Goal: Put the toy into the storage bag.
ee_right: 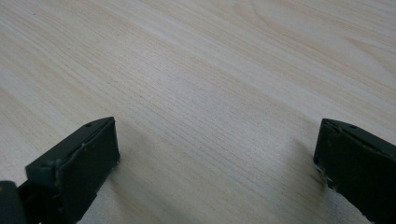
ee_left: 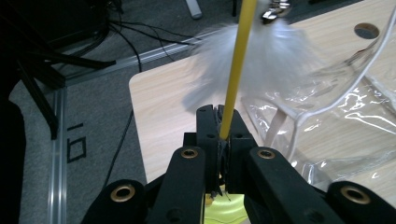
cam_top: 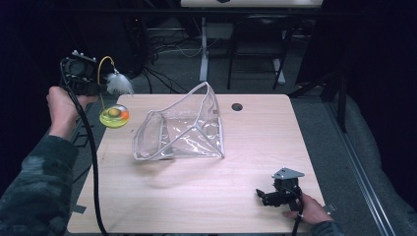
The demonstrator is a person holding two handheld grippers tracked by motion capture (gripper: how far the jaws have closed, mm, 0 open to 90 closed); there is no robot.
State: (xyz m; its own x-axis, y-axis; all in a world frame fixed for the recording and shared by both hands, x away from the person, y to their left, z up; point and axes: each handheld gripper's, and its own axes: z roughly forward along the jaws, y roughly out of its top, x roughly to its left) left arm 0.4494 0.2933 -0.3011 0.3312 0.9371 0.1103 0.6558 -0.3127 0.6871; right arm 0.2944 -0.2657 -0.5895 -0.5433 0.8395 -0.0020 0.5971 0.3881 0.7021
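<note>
The right gripper [cam_top: 268,195], jaws wide, was rested at the table's [cam_top: 206,196] near right corner; the left gripper [ee_left: 219,135] was clamped on the feather toy's yellow wand [ee_left: 236,70] above the far left corner.

Toy wand [ee_left: 236,70]: yellow stem, white feather tuft [cam_top: 119,84], lime-yellow base [cam_top: 114,118] with orange spot, left of frame.
Bag [cam_top: 183,129]: clear plastic, white trim, centre.
Table [cam_top: 206,196]: pale wood grain.
Sleeve [cam_top: 34,187]: dark camouflage, lower left.
Grippers: black.
</note>
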